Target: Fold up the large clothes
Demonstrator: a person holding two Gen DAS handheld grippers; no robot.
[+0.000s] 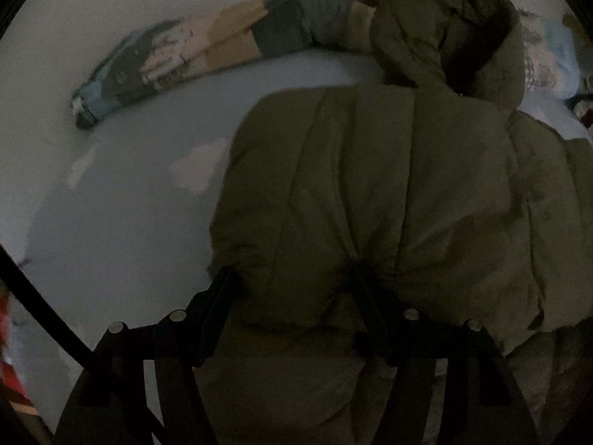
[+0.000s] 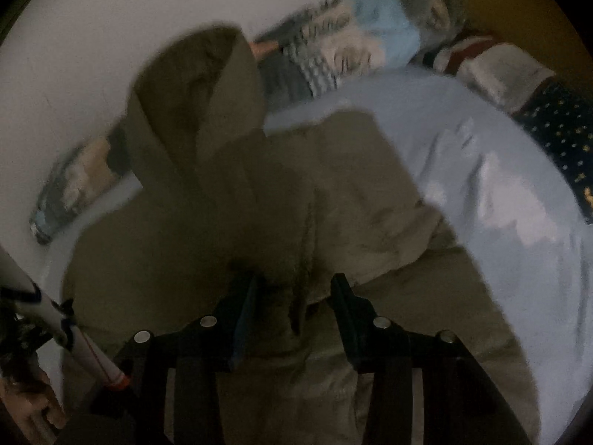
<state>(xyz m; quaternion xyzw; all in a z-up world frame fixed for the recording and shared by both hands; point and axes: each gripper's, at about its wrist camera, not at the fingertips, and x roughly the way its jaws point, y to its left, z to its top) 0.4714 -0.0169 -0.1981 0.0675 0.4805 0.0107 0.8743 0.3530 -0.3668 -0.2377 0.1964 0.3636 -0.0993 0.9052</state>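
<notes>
An olive padded jacket (image 1: 370,185) lies on a pale blue bed sheet (image 1: 129,222), its hood (image 1: 444,29) toward the wall. My left gripper (image 1: 292,280) straddles the jacket's near left edge. One finger stands outside the edge and the other is sunk in a crease, with a padded bulge between them; I see no clamping. In the right wrist view the jacket (image 2: 222,204) fills the middle and the hood (image 2: 192,85) lies at upper left. My right gripper (image 2: 293,289) has its fingers pressed on a bunched fold of the jacket.
A long patchwork blanket roll (image 1: 207,52) (image 2: 352,44) runs along the white wall (image 1: 92,18) behind the hood. A dark dotted cloth (image 2: 556,126) and striped fabric lie at the sheet's right. A white rod with an orange band (image 2: 85,345) and a hand (image 2: 33,408) show at lower left.
</notes>
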